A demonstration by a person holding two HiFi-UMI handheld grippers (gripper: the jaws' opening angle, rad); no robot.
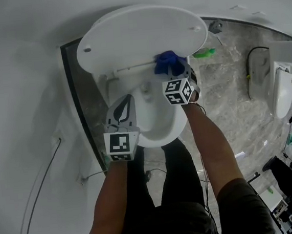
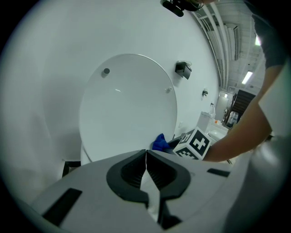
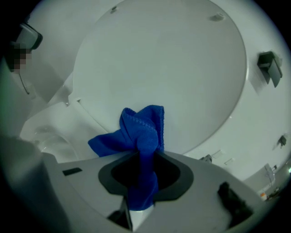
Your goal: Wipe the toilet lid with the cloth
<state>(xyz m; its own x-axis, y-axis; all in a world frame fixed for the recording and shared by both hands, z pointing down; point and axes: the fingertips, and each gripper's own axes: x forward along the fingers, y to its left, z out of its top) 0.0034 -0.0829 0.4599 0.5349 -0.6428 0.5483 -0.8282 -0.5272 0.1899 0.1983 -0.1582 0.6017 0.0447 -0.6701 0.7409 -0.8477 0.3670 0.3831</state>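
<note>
One blue cloth [image 3: 137,131], bunched, is pinched in the right gripper [image 3: 142,157] at the lower edge of the raised toilet lid [image 1: 138,35], near the hinge; contact probable, not certain. Left gripper [image 2: 146,154] has its jaws together, empty, over the bowl [image 1: 159,125]. Wiping seems barely started; most of the lid's face is left.

Both units are the same build. Left tongs [image 1: 128,98] and right tongs [image 1: 174,70]: light grey shells with a black leaf-shaped inset round the jaws. Ribbed dark pads [image 2: 132,170], black slot marks on the shell. Left cube [image 1: 122,146] and right cube [image 1: 178,91]: white, black square markers on each face. Operator wears dark short sleeves [image 1: 246,197] and black trousers [image 1: 179,180].
</note>
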